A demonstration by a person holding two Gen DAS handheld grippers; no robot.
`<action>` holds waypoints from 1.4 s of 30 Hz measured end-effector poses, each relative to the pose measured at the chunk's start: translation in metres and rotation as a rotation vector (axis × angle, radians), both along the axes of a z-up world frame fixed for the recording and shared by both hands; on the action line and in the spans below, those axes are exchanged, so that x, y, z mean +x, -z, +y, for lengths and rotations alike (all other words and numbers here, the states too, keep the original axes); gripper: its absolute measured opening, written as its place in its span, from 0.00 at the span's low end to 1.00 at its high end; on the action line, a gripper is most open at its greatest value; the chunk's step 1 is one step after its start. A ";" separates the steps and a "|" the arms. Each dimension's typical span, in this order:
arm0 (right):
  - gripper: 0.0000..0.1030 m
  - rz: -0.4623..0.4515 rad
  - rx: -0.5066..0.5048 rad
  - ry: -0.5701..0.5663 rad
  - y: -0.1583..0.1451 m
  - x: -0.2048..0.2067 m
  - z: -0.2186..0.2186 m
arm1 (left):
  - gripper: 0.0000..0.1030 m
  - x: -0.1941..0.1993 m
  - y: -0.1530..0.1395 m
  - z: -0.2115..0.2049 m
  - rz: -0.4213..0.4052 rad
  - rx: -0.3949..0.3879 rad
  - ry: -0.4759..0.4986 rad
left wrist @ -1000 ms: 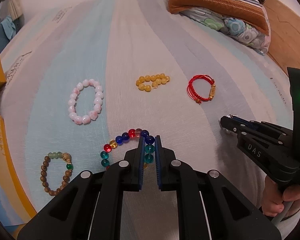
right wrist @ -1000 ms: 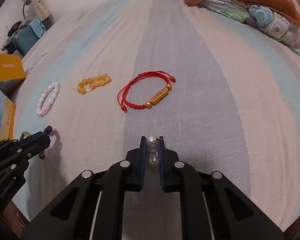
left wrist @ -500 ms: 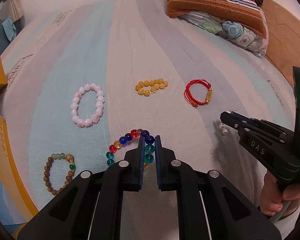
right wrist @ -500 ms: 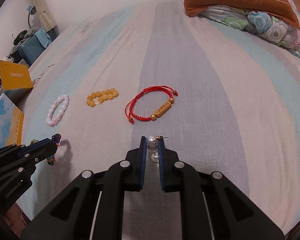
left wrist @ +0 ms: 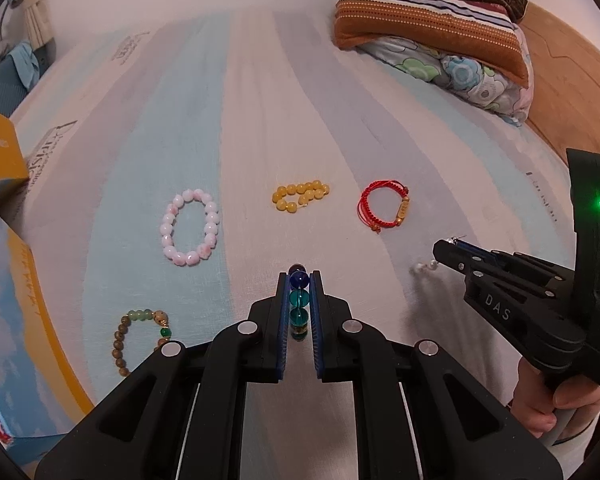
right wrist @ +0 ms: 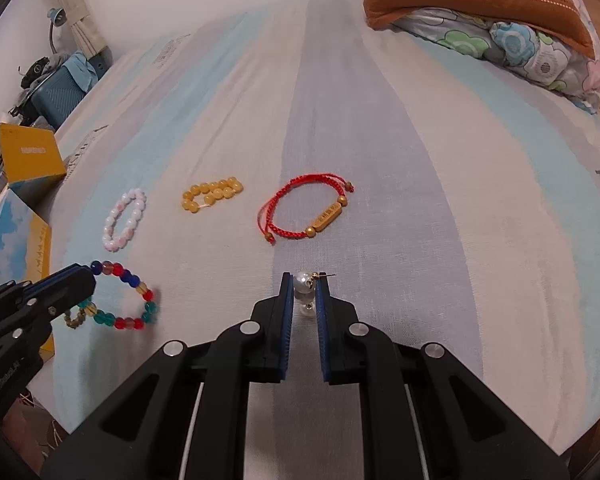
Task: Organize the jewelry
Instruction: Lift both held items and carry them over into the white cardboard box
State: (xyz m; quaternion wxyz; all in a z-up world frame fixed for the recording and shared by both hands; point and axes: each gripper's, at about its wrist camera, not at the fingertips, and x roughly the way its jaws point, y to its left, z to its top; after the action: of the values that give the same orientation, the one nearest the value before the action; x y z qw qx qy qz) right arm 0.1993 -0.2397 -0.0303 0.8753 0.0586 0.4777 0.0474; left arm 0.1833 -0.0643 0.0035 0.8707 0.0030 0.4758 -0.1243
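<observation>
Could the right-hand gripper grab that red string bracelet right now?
Probably not yet. The right gripper is already shut on a pearl earring, so it has no free grip. The red string bracelet lies just ahead on the bed sheet with nothing between them.

multicolour bead bracelet (right wrist: pixel 120 300), red cord bracelet (right wrist: pixel 304 212), pink/white beads (left wrist: pixel 190 227), striped sheet (left wrist: pixel 260 120)

Both fisheye cameras ride low over the bed (left wrist: pixel 260 120), each looking forward along its gripper toward the pillow end. They share the red cord bracelet (left wrist: pixel 382 208) (right wrist: pixel 304 212) and yellow bead bracelet (left wrist: pixel 300 196) (right wrist: pixel 212 194); each also catches the other gripper at its side.
</observation>
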 end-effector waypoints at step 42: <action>0.10 -0.085 -0.025 -0.188 -0.122 -0.029 0.127 | 0.09 -0.058 -0.125 0.107 -0.123 0.050 -0.179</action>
State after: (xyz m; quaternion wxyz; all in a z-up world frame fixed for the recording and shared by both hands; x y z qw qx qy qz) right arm 0.1702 -0.1128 0.0919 0.8871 0.0003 0.4442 0.1256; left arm 0.1255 0.0427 0.1283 0.9055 -0.0104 0.4229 -0.0338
